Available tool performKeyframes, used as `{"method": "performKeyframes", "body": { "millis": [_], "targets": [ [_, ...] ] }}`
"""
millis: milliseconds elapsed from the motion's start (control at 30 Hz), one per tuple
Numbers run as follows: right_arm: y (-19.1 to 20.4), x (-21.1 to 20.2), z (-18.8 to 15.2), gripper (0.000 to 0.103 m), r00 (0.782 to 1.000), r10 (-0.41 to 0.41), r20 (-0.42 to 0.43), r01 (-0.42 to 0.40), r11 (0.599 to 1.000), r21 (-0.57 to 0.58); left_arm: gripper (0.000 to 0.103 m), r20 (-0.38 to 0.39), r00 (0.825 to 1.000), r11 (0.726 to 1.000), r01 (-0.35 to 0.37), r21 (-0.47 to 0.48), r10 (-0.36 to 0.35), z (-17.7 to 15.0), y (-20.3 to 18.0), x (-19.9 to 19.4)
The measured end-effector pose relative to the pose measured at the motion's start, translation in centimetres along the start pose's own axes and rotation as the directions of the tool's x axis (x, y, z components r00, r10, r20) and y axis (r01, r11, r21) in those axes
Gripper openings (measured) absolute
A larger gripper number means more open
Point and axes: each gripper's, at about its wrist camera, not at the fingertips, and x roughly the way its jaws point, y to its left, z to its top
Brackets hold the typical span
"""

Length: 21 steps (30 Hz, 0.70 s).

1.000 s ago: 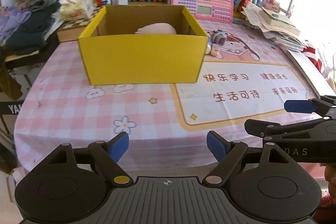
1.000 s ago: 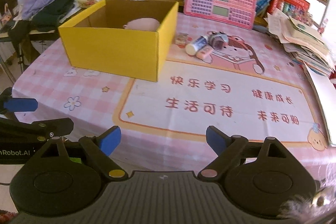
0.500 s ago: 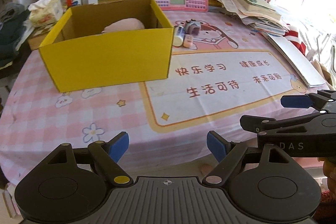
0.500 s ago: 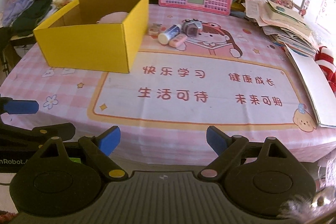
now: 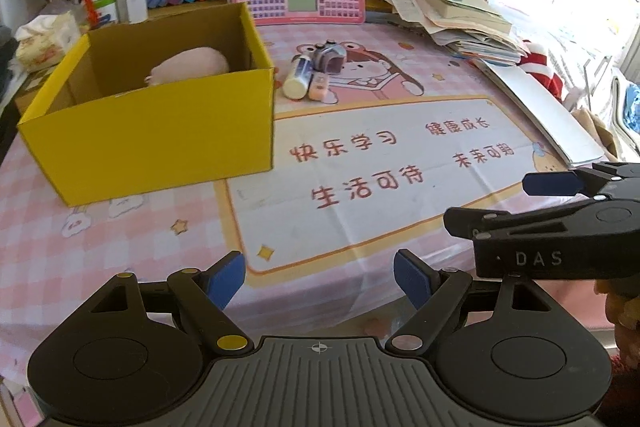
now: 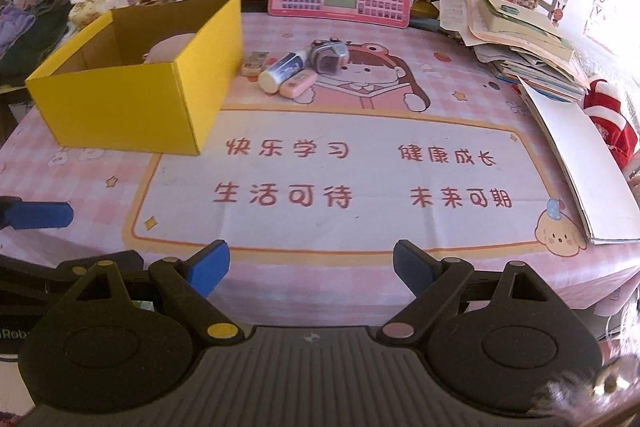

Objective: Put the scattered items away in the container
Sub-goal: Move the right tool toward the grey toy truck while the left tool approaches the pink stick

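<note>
Left wrist view: the left gripper hangs over the near table edge, jaws wide, nothing between them. The right gripper enters from the right, cut off by the frame. The yellow box stands on the pink tablecloth; its front wall hides most of the pink soft item inside. Just right of the box lie a white tube, a pink eraser and a small toy camera, touching or nearly so.

Right wrist view: the right gripper is wide and empty. Only one blue pad of the left gripper shows. A small flat block lies beside the tube; its print is unreadable.
</note>
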Motion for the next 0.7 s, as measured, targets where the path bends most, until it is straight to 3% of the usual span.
{"method": "performKeyframes", "body": {
  "millis": [367, 700],
  "targets": [
    [-3.3, 2.5, 3.3, 0.088, 1.000, -0.013, 0.006, 0.013, 1.000, 0.022, 0.083, 0.033, 0.999, 0.998, 0.017, 0.059, -0.019, 3.0, -1.9, 2.5],
    [-5.9, 6.1, 7.5, 0.083, 1.000, 0.023, 0.020, -0.024, 1.000, 0.011, 0.083, 0.055, 0.998, 0.994, -0.033, 0.108, 0.027, 6.3, -3.6, 5.9]
  ]
}}
